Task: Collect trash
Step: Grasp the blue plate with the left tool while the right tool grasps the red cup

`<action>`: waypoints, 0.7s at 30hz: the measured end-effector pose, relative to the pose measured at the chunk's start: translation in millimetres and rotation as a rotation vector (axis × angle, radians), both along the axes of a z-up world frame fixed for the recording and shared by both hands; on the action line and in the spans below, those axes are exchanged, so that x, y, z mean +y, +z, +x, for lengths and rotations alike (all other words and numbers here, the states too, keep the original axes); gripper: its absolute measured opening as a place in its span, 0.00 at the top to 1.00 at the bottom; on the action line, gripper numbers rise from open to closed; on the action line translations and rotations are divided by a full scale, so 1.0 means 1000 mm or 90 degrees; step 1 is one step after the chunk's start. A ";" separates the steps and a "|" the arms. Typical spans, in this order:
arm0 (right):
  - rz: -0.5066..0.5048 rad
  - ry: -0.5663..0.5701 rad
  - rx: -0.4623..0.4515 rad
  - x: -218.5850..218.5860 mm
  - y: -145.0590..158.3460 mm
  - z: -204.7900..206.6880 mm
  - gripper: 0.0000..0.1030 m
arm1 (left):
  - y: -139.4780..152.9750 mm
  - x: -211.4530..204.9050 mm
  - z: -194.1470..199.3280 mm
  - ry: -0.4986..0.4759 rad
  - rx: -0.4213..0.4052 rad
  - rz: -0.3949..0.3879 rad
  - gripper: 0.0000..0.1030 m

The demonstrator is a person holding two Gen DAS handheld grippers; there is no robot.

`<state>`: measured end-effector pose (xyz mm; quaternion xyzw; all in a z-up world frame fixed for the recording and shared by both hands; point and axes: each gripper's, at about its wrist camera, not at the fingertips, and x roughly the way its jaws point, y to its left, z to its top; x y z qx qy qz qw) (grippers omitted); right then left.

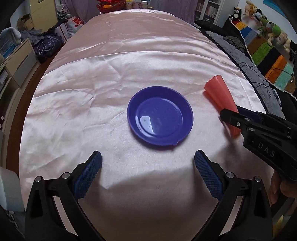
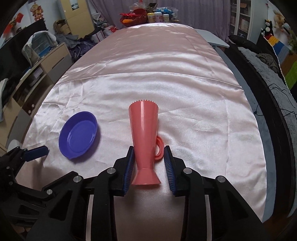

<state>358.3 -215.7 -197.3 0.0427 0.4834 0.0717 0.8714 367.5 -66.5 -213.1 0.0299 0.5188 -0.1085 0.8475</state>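
Observation:
A tall pink plastic cup (image 2: 144,137) with a handle and a serrated rim lies on the pink satin tablecloth (image 2: 167,83), rim pointing away. My right gripper (image 2: 150,150) straddles its narrow stem; the left pad touches it, the right pad sits by the handle with a small gap. The cup (image 1: 220,96) and right gripper (image 1: 228,118) also show in the left wrist view. A blue plastic plate (image 1: 160,115) lies empty mid-table, also in the right wrist view (image 2: 79,135). My left gripper (image 1: 148,157) is open and empty, just short of the plate.
The cloth-covered table (image 1: 130,55) runs far ahead. Red baskets and bottles (image 2: 148,16) stand at its far end. A dark sofa with a grey throw (image 1: 250,61) runs along the right; cabinets and clutter (image 2: 37,61) stand at the left.

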 end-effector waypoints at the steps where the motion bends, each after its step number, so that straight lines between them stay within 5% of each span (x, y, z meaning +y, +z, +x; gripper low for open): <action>1: 0.012 -0.005 0.002 -0.005 0.000 0.001 0.68 | -0.001 -0.004 0.005 -0.001 -0.001 -0.001 0.08; 12: 0.067 -0.020 0.010 -0.022 0.002 0.003 0.68 | -0.003 -0.024 0.042 -0.001 -0.030 0.015 0.09; 16: 0.067 -0.024 0.006 -0.029 0.005 0.003 0.68 | -0.001 -0.026 0.043 -0.004 -0.050 0.035 0.28; 21: 0.078 -0.019 0.003 -0.028 0.011 -0.002 0.68 | 0.006 -0.015 0.036 0.010 -0.030 0.002 0.28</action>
